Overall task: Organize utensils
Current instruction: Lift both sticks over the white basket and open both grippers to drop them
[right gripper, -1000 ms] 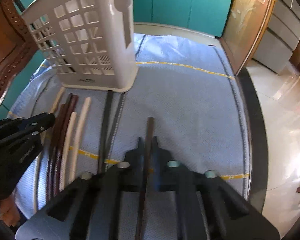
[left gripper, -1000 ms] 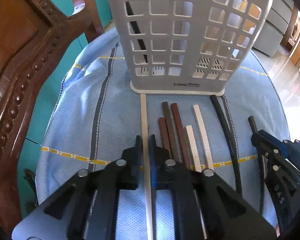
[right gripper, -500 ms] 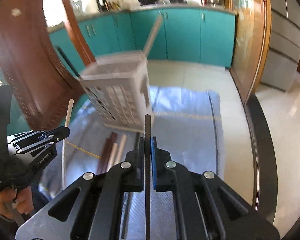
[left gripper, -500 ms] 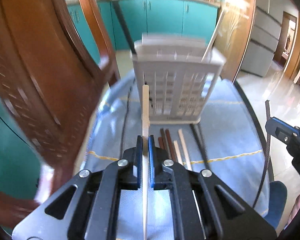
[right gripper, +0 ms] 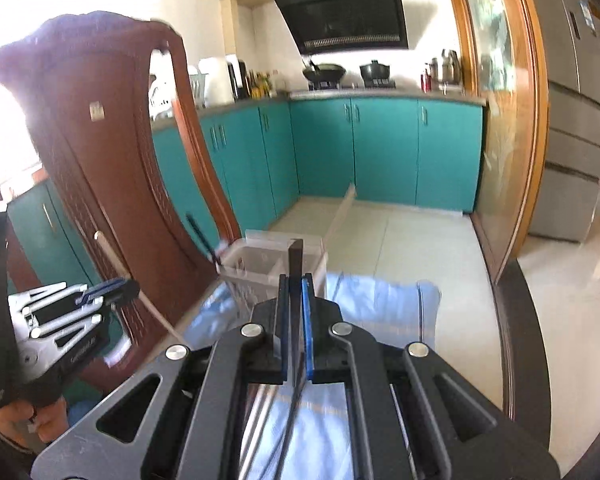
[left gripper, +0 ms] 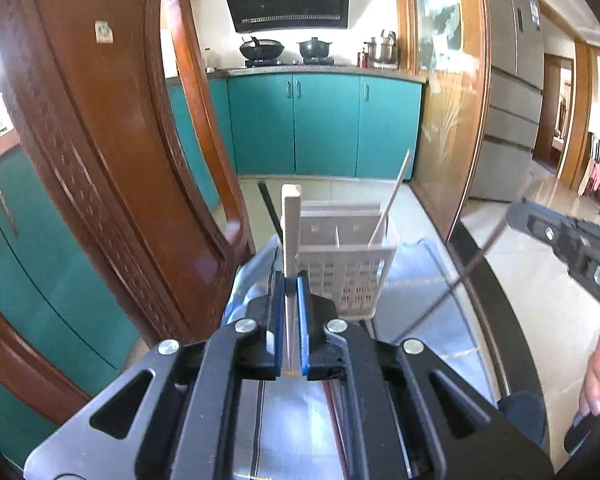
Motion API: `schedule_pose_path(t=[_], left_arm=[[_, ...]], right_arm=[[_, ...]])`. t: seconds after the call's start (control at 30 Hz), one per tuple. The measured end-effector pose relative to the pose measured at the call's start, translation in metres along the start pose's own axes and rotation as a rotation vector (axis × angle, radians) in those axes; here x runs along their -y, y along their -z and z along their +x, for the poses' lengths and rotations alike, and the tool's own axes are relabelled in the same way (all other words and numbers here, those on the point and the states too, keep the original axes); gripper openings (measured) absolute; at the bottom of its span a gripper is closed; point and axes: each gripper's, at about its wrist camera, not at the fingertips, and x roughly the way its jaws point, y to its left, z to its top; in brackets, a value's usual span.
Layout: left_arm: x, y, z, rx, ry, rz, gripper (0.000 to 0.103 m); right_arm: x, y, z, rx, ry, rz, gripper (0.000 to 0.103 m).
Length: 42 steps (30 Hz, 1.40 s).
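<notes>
My left gripper (left gripper: 291, 280) is shut on a cream chopstick (left gripper: 290, 224), held high above the table and pointing forward. My right gripper (right gripper: 296, 280) is shut on a dark chopstick (right gripper: 295, 258), also raised. The white slotted utensil holder (left gripper: 348, 264) stands ahead on the blue cloth, with a cream chopstick (left gripper: 392, 196) and a black one (left gripper: 270, 208) leaning in it. The holder also shows in the right wrist view (right gripper: 260, 264). The right gripper appears at the right of the left wrist view (left gripper: 572, 240), and the left gripper at the left of the right wrist view (right gripper: 104, 292).
A carved wooden chair back (left gripper: 112, 152) stands close on the left. The blue cloth (right gripper: 380, 300) covers a dark-rimmed table (right gripper: 520, 320). Teal cabinets (left gripper: 324, 128) and tiled floor lie beyond. Other chopsticks on the cloth are mostly hidden under the grippers.
Both grippers have lifted their chopsticks off the cloth and risen well above the table, tilting up so the kitchen comes into view. The holder now sits lower and farther ahead.
</notes>
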Motion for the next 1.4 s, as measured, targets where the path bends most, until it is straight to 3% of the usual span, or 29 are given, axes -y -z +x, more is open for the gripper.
schedule_pose_path(t=[0.3,0.53,0.67,0.9,1.3,1.4], left_arm=[[-0.018,-0.094,-0.015,0.091,0.013,0.007,0.007],[-0.022,-0.147,-0.014,0.184,0.036,-0.053,0.007],[-0.017,-0.146,0.009,0.182,0.042,-0.08,0.007],[-0.003,-0.123,0.061,0.095,0.025,-0.049,0.007],[-0.009,-0.094,0.111,-0.004,0.031,-0.055,0.007],[-0.011,-0.089,0.113,-0.011,0.033,-0.065,0.008]], right_arm=[[-0.001,-0.085,0.009,0.07,0.001,-0.01,0.007],[-0.005,-0.117,0.011,0.148,0.042,0.007,0.007],[-0.005,-0.108,0.038,0.146,0.087,-0.005,0.007],[0.006,-0.069,0.081,0.066,0.106,0.0,0.007],[0.009,-0.024,0.075,0.026,0.074,0.029,0.007],[0.009,-0.017,0.069,0.029,0.076,0.024,0.011]])
